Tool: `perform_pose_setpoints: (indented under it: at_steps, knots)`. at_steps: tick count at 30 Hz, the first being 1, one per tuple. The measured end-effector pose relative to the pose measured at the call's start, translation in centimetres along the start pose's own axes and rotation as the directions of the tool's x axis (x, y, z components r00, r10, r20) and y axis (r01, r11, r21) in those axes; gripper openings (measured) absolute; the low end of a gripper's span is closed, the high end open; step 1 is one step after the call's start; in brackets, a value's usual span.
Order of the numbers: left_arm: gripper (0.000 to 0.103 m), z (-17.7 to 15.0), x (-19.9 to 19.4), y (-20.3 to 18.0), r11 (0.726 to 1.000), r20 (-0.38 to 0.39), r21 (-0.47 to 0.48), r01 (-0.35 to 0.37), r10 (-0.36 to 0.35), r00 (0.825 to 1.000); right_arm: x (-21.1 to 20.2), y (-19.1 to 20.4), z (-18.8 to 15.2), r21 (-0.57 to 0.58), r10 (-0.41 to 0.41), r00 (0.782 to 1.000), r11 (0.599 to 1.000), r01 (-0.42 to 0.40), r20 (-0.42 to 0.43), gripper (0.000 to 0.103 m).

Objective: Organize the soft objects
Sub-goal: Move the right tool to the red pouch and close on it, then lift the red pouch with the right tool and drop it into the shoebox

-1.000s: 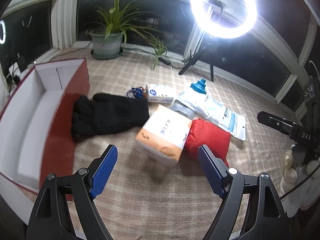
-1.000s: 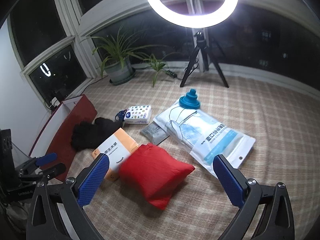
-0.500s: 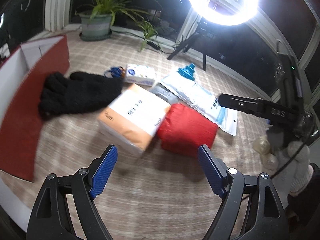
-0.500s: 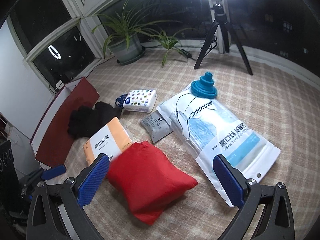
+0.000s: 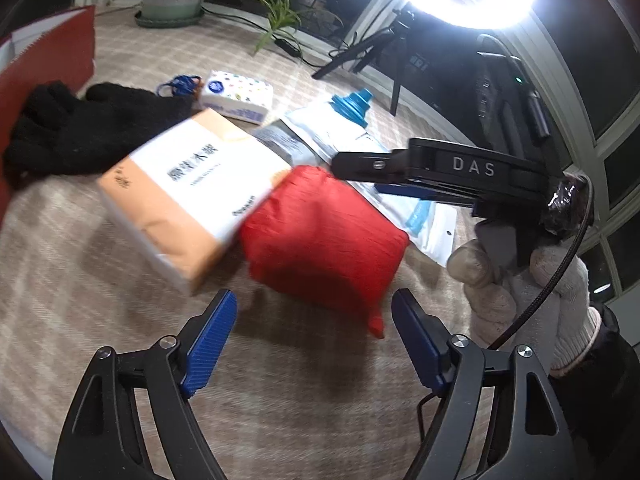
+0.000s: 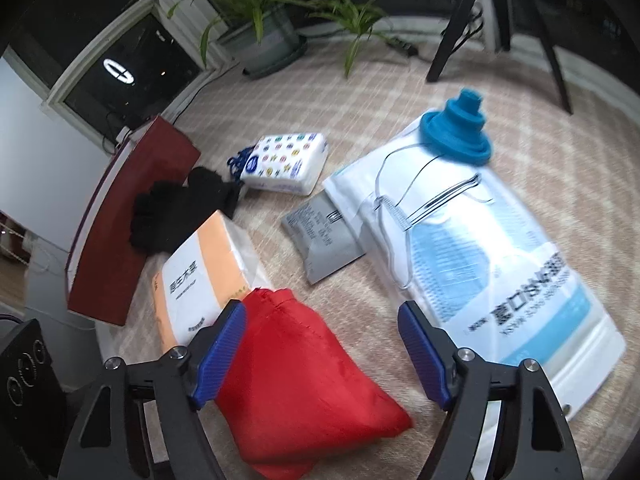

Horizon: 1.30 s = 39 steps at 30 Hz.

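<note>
Red pouch (image 6: 304, 384) lies on the checked carpet (image 6: 400, 120), its upper corner between the spread fingers of the right claw (image 6: 322, 354), released, nothing gripped. Left blue pad (image 6: 218, 354) sits just beside the pouch edge. Orange-white tissue pack (image 6: 200, 280) touches the pouch on the left; black gloves (image 6: 176, 212) beyond it, by the red box (image 6: 120, 232). Left claw (image 5: 314, 344) also released, hovering near the pouch's (image 5: 320, 236) front edge. Mask bag (image 6: 480, 248) lies right of the pouch.

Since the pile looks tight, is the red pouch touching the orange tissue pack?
Touching. The left wrist view shows the red pouch pressed against the orange tissue pack with no rug between them.
</note>
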State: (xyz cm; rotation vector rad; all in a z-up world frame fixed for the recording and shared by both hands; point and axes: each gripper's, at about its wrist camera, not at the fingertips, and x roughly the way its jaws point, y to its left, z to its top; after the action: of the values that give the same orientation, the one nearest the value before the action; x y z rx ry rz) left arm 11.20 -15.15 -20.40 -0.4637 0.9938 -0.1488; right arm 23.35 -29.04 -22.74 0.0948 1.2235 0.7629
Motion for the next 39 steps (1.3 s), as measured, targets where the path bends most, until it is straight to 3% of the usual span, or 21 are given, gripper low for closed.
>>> perform_pose_setpoints:
  at_steps: [4,9,15,19,29,39]
  knots:
    - [0.079,0.1,1.3,-0.5,1.0,-0.027,-0.005,0.019,-0.019,0.999,1.2,-0.2,0.0,-0.003,0.046,0.997,0.999,-0.047,-0.058,0.075]
    - [0.076,0.0,2.6,-0.1,0.999,-0.057,-0.039,0.03,-0.032,0.998,1.9,-0.9,-1.3,0.048,0.135,0.984,0.99,-0.13,-0.116,0.067]
    - [0.065,0.2,3.1,0.1,0.999,-0.061,-0.032,0.022,-0.024,0.998,1.1,-1.4,-2.8,0.089,0.174,0.978,0.982,-0.164,-0.116,0.059]
    - [0.063,0.1,2.8,0.0,1.0,-0.053,-0.02,0.015,-0.016,0.998,0.3,-1.6,-3.6,0.118,0.188,0.976,0.977,-0.176,-0.108,0.054]
    - [0.063,0.3,-0.9,-0.9,0.999,0.015,0.033,0.021,-0.022,1.0,-2.9,1.0,-3.9,0.132,0.202,0.979,0.972,-0.196,-0.033,0.05]
    - [0.062,2.4,-8.3,1.7,0.997,0.144,0.073,0.034,-0.045,0.989,-5.8,9.3,-1.0,0.053,0.196,0.979,0.979,-0.198,0.051,0.05]
